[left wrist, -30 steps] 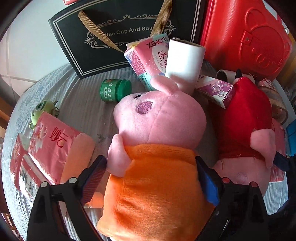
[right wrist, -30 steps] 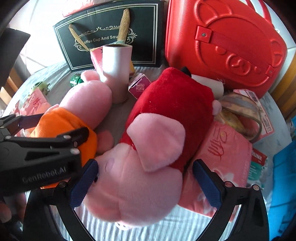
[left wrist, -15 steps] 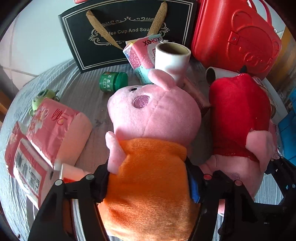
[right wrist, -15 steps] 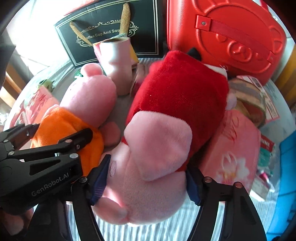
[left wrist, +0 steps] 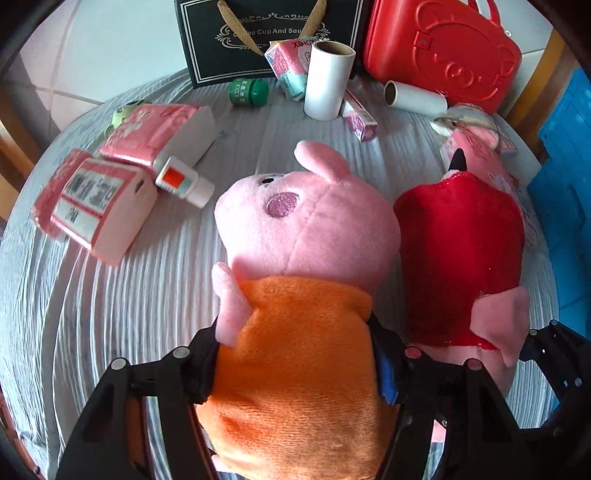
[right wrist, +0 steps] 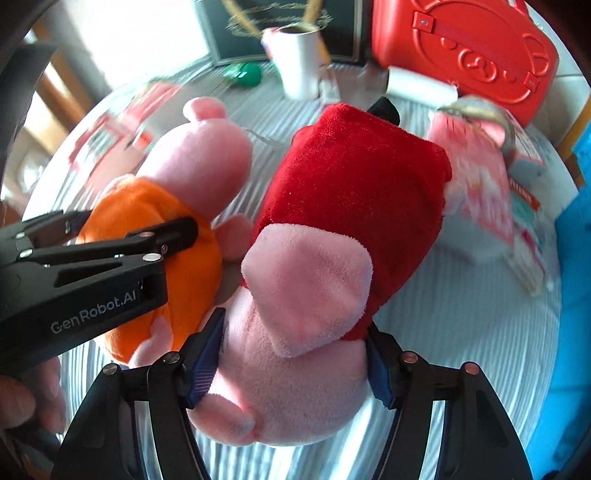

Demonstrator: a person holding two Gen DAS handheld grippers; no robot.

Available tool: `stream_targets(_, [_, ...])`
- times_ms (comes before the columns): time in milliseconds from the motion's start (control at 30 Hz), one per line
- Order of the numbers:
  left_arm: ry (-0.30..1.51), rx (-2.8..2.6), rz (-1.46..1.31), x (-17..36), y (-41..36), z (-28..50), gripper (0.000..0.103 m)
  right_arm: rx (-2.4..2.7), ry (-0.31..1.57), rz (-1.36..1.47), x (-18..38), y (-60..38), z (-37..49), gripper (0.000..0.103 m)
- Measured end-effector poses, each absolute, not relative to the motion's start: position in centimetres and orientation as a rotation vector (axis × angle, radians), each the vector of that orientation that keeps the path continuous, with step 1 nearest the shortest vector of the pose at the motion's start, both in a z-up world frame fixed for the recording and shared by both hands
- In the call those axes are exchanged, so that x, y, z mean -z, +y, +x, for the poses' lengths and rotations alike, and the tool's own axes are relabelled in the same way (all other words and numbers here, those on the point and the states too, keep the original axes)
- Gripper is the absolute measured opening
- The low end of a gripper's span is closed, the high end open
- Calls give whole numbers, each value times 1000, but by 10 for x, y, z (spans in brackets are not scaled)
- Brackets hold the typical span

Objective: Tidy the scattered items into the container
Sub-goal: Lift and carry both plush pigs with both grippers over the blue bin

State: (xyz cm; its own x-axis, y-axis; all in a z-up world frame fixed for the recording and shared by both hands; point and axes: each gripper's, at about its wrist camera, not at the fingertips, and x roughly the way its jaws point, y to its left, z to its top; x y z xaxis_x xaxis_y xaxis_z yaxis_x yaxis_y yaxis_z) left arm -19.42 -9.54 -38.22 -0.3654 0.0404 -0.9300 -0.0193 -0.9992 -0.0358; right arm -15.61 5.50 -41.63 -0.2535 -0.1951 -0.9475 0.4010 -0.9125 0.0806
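My left gripper [left wrist: 295, 365] is shut on the orange-dressed pink pig plush [left wrist: 299, 332] and holds it above the grey striped table [left wrist: 129, 295]. My right gripper [right wrist: 295, 362] is shut on the red-dressed pink pig plush [right wrist: 332, 221], head toward me, also lifted. The two plushes hang side by side; the red one shows in the left wrist view [left wrist: 458, 258], the orange one and the left gripper in the right wrist view [right wrist: 155, 206]. A blue container [left wrist: 565, 177] stands off the table's right edge.
On the table lie pink tissue packs [left wrist: 155, 129], a pink box [left wrist: 96, 206], a small white tube [left wrist: 184, 181], a green jar [left wrist: 247, 92], two white rolls [left wrist: 328, 81], small pink cartons [left wrist: 358, 118]. A black gift bag [left wrist: 273, 33] and red case [left wrist: 443, 51] stand behind.
Both grippers closed on their plushes and lifted them up and back from the table; the items on the table now look smaller and farther.
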Motion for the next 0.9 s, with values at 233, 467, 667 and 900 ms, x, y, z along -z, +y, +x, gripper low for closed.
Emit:
stream_targets(233, [-3, -2577, -1718, 363, -90, -121, 63, 2188, 215, 1657, 398, 69, -95, 66])
stream_targets(467, [2, -2630, -1666, 328, -98, -94, 63, 2193, 201, 1627, 373, 82, -64, 66])
stream_targets(667, [-69, -2680, -1610, 294, -106, -78, 63, 2202, 181, 1583, 345, 89, -41, 66])
stream_targets(900, [-79, -2734, -1562, 257, -111, -64, 63, 2226, 177, 1512, 305, 89, -27, 66])
